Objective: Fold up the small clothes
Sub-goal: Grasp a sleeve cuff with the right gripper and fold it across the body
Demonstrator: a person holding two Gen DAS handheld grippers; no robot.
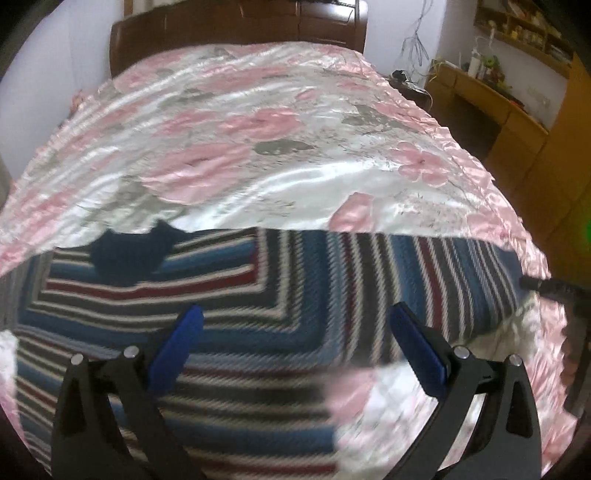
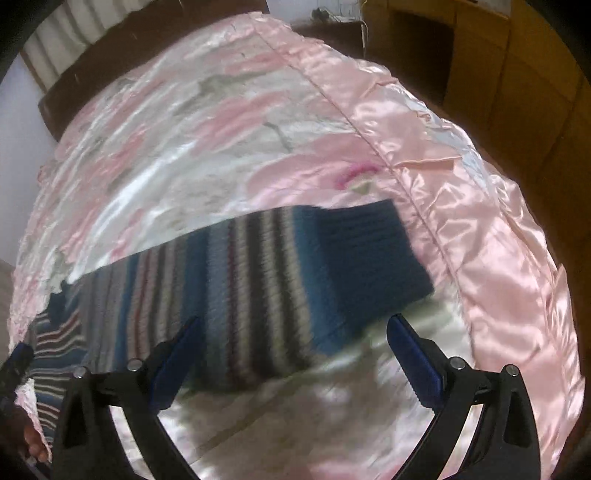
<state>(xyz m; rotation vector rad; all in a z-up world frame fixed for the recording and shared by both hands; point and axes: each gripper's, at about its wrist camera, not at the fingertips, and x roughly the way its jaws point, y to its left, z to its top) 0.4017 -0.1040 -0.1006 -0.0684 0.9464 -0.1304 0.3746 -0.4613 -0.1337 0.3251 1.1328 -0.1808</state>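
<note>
Blue, grey, white and maroon striped knit sweater (image 1: 258, 295) lies flat on pink floral satin bedspread (image 1: 258, 129), near its front edge. Left gripper (image 1: 295, 321) hovers above sweater body, fingers spread, empty. Right gripper (image 2: 295, 332) over navy ribbed cuff (image 2: 369, 258), fingers spread, empty.

I am working in a home bedroom: a pink floral satin bedspread (image 1: 258, 140) is filling most of the frame, a dark wooden headboard (image 1: 236, 29) is standing at the top, and a cluttered wooden desk (image 1: 491, 107) is sitting at upper right.
</note>
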